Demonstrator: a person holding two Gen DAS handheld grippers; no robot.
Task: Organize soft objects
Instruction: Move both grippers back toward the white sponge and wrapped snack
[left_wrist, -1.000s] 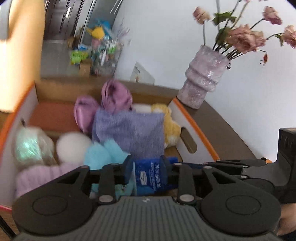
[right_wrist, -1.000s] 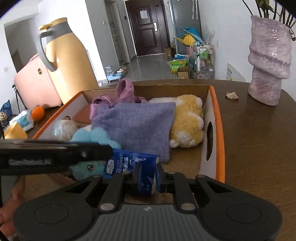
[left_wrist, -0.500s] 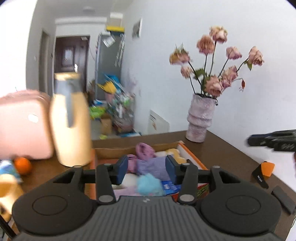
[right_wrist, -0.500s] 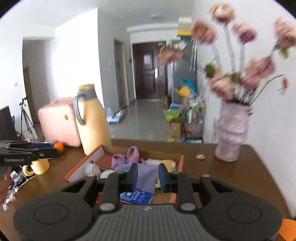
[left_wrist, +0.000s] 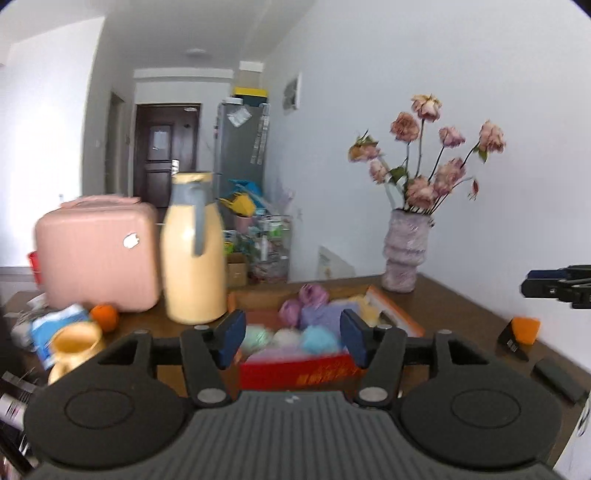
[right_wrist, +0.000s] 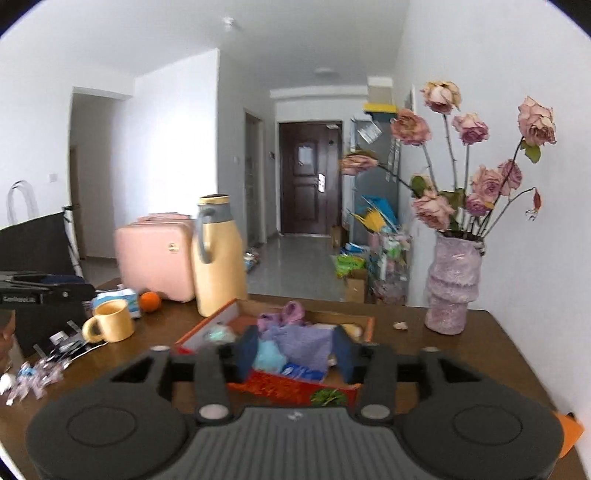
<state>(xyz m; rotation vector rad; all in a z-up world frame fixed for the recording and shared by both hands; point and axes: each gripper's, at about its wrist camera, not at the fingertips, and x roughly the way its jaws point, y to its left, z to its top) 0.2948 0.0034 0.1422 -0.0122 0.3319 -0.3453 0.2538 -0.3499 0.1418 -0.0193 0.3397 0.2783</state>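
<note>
Both grippers hang above the brown table, the left gripper (left_wrist: 292, 339) and right gripper (right_wrist: 294, 350) each with jaws spread wide, holding nothing. The soft toys and cloths (right_wrist: 300, 341) sit piled in the orange-rimmed cardboard box (right_wrist: 295, 392) below, beside the yellow thermos (right_wrist: 218, 264)
</note>
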